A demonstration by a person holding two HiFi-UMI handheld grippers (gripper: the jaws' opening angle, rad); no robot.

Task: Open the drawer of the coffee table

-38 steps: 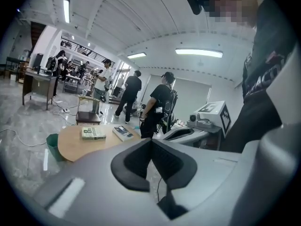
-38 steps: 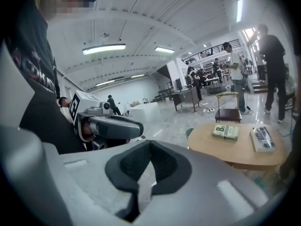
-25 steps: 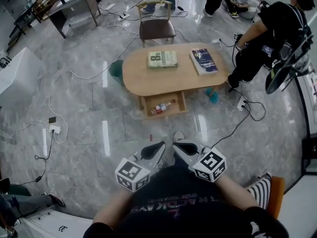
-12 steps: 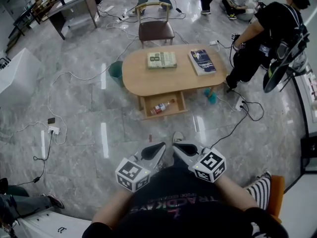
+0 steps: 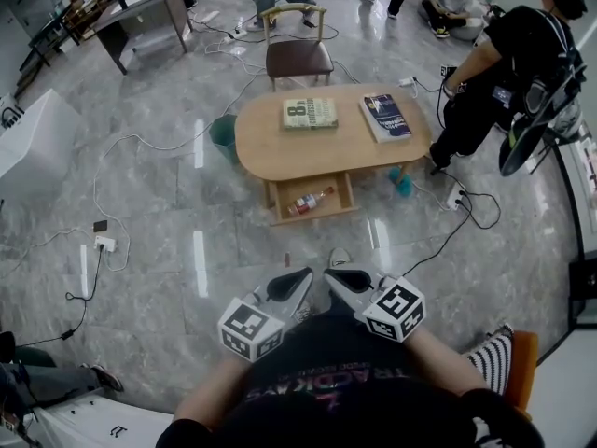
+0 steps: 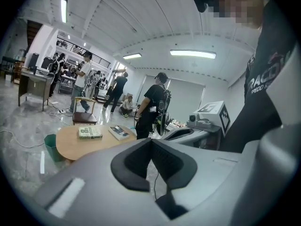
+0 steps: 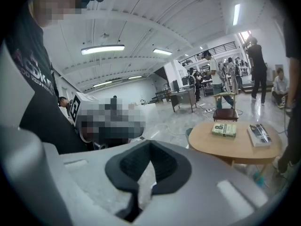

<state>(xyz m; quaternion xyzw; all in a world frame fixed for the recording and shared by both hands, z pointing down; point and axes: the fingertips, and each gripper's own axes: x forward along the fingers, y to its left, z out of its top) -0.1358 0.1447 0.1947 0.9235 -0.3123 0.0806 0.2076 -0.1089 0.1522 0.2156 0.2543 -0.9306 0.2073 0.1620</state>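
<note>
The oval wooden coffee table stands some way ahead of me on the marble floor. Its drawer is pulled out toward me, with a bottle lying inside. Two books rest on the top: a green one and a blue one. Both grippers are held close to my body, well short of the table. My left gripper is shut and empty. My right gripper is shut and empty too. The table also shows in the left gripper view, and the table in the right gripper view.
A wooden chair stands behind the table and a green bin at its left. Cables and a power strip lie over the floor. A person in black crouches at the right; others stand farther back. A desk is at the far left.
Neither gripper has moved. The view has shifted slightly, and people in the background have walked on.
</note>
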